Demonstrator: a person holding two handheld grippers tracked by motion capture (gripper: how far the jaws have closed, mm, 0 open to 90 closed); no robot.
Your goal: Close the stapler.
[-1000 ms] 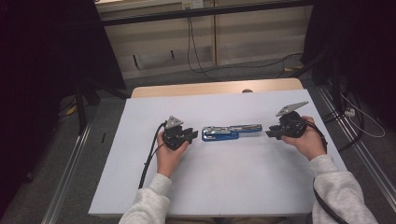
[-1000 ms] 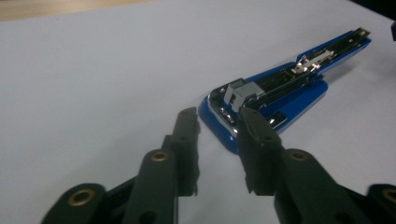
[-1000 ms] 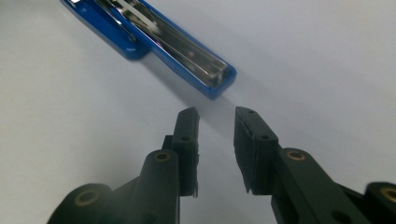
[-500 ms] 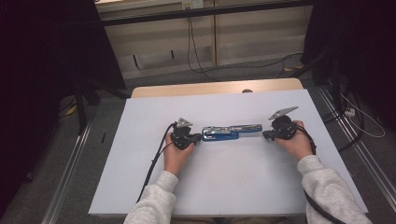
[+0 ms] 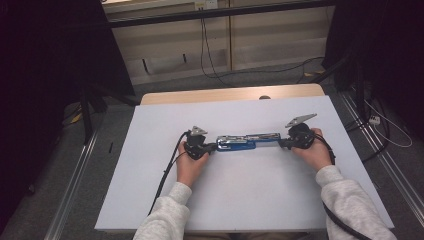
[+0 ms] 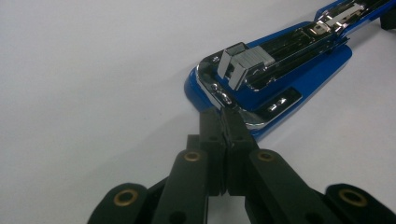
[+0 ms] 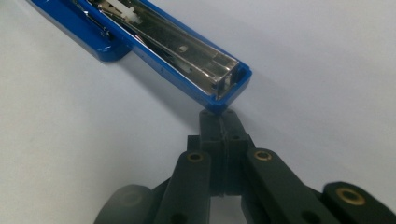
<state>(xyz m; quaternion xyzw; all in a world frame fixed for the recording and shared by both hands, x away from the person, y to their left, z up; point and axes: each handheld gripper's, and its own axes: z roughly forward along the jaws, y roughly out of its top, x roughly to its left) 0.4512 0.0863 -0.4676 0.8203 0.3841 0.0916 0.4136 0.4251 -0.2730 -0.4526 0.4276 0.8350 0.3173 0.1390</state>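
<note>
With the opened blue stapler (image 5: 246, 142) lying flat mid-table, the left gripper (image 6: 225, 122) and right gripper (image 7: 219, 122), jaws fully closed on nothing, touched its ends, so steady, even inward pressure seemed wisest.

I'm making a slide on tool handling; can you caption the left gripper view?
Left gripper, jaws shut, tips at the front end of an opened blue stapler on a white table.

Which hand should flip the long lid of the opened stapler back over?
Probably the right. The right gripper sits shut at the tip of the stapler lid, while the left gripper is shut at the base end, well placed to steady it.
</note>
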